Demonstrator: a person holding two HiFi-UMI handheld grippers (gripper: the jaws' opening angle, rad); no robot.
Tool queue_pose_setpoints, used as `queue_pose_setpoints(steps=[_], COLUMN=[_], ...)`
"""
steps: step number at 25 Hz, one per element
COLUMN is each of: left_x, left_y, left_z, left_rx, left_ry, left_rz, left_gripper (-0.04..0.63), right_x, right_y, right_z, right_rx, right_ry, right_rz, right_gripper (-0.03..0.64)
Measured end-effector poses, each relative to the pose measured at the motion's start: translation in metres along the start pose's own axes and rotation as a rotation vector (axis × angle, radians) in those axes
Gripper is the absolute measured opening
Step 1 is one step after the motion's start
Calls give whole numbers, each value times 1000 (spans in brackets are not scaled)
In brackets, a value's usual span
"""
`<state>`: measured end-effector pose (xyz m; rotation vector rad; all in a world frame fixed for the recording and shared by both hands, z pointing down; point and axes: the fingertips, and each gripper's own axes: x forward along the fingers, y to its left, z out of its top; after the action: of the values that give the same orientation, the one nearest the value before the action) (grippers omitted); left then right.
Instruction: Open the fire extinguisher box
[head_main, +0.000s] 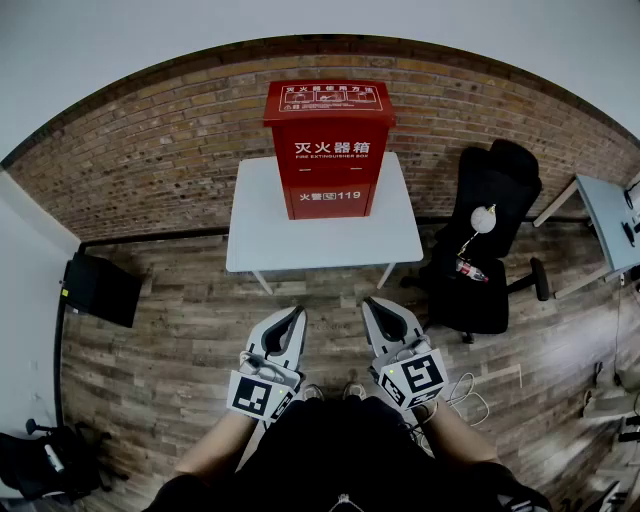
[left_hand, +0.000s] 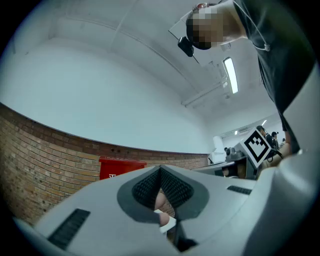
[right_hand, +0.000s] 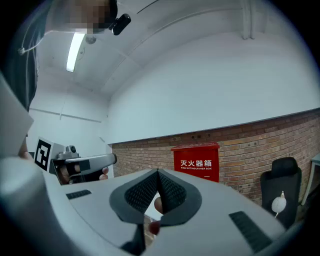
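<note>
Only the head view takes in the whole layout: the red fire extinguisher box (head_main: 330, 150) stands upright on a white table (head_main: 300, 235) against the brick wall (head_main: 150, 150). Its lid and front are closed, so nothing inside shows. A black office chair (head_main: 490, 200) to the right has a bottle (head_main: 470, 270) lying on its seat. The left gripper (head_main: 296, 314) and right gripper (head_main: 371, 303) are held side by side low in that view, over the wooden floor and well apart from the table. The gripper views add what the head view lacks: each pair of ribbed pads is pressed together at the tips with nothing between them. Both views show the box's front ahead, and each catches the other gripper at its edge.
</note>
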<state>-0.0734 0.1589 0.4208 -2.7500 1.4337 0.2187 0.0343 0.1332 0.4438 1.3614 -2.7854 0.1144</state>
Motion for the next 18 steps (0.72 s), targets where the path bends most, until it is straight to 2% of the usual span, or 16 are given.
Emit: queue_pose_setpoints(steps=[7, 18], left_x=[-4, -19], left_y=[4, 37], left_z=[-3, -12], left_rx=[-3, -21], left_ry=[4, 27], left_rz=[7, -6], left_gripper=[47, 48], right_x=[1, 18], right_y=[-4, 20], right_z=[-3, -15], right_rx=[10, 53], right_ry=[19, 30], right_rz=[-52, -94], right_gripper=[18, 18])
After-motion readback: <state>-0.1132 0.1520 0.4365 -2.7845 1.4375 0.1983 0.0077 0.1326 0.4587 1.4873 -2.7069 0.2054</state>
